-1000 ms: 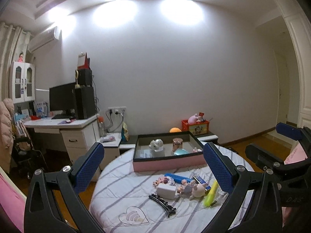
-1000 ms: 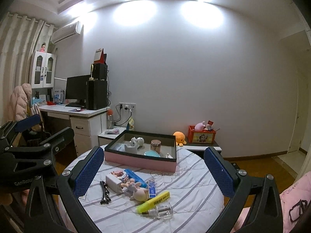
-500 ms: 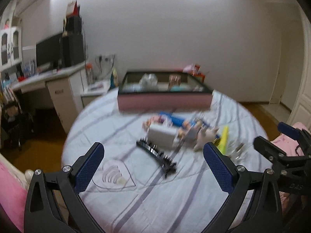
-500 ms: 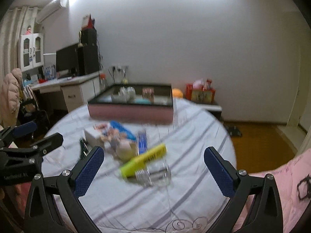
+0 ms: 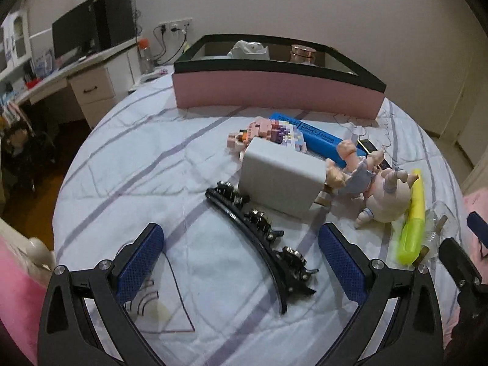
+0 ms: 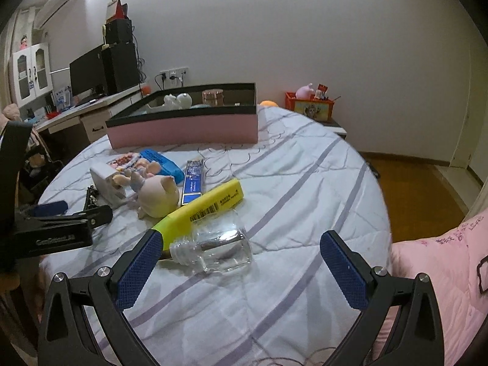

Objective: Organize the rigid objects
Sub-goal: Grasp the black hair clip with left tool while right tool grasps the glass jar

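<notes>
Both grippers hang over a round bed [image 6: 305, 201] with a striped sheet.

Left gripper [image 5: 241, 262]: jaws wide apart, just been closing a little, pads pressing on nothing. A black hair clip [image 5: 259, 241] lies on the sheet between the fingers, running from ahead-left back toward the right finger; contact with either pad not seen. Just ahead of the clip: a white box [image 5: 280, 177], touching or nearly touching it. Beyond the box: a block figure [image 5: 265, 132] and a blue box [image 5: 317, 137]. Ahead-right: a doll [image 5: 350, 170] against a pig toy [image 5: 385, 204], then a yellow marker [image 5: 413, 222].

Right gripper [image 6: 241, 262]: jaws wide apart, nothing clamped. A clear bottle [image 6: 213, 250] lies on its side just ahead, between the fingers and nearer the left one, its neck beside that pad. The marker's green end touches or overlaps the bottle, slanting away ahead. A flat blue pack [image 6: 192, 180] lies beyond the marker.

A pink tray [image 6: 183, 128] with a black rim sits well ahead of both tools, beyond the pile; a white figure [image 6: 178, 101] and a copper jar [image 6: 213, 97] are inside.
</notes>
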`<state>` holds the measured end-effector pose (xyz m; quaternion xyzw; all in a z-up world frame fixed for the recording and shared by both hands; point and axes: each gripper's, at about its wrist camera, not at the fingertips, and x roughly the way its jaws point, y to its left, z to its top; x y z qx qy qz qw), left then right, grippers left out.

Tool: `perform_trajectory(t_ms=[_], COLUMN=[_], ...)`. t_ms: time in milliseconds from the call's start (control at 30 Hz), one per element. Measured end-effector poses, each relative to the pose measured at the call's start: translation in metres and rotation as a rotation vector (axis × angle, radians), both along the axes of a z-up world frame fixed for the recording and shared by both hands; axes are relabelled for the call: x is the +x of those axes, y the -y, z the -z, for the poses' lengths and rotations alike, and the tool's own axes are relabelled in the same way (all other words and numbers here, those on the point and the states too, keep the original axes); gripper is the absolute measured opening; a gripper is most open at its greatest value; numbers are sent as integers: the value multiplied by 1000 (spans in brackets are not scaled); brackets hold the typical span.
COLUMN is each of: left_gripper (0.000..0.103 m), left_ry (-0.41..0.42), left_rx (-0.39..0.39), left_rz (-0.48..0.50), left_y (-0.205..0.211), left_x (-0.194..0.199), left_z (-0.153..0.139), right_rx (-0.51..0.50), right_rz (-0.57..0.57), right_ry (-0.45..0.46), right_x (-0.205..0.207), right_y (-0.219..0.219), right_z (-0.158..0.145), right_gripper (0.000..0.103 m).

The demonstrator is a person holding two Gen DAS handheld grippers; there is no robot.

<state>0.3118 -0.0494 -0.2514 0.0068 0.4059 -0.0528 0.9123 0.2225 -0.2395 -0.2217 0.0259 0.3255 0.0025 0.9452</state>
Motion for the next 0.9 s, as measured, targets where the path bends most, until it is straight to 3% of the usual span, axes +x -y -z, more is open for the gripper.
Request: perform_trajectory(t_ms=[67,133,200,267,467,533,600,733,900], left_gripper=[73,62,38,24,20,20,20,20,20], left_ry=[24,40,47,45,58,56,50,38,59], left_rx=[-4,29,17,0,-3,-12,-25,-64,-50], left_rz=[29,58,72,68,107,111,119,109,108], left_y=[-4,-6,-14,-21,-23,-24,-26,-32,-33], left_x=[-5,-10,-12,-16,-25,-27,-27,-25,-29], left_z=[-1,0,-4,-8,-9,-8,-7,-8,-14], right_rx=[8,2,-5,4,-14,20,28,46,74], right_rz=[-10,-21,-28,-40,-72,-91,-108,-113,-109], right_ry=[-19,-36,-60,-84,-90,-85,-77,-77,-55], right_x=[4,7,13,19,25,23,22,21,13], right_y=[-3,-6,-8,-7,-10,-8,-9,-7,-2], right_z=[3,6,11,16,18,18,16,14,8], right_gripper=[103,103,103,103,99,76,61,61,61])
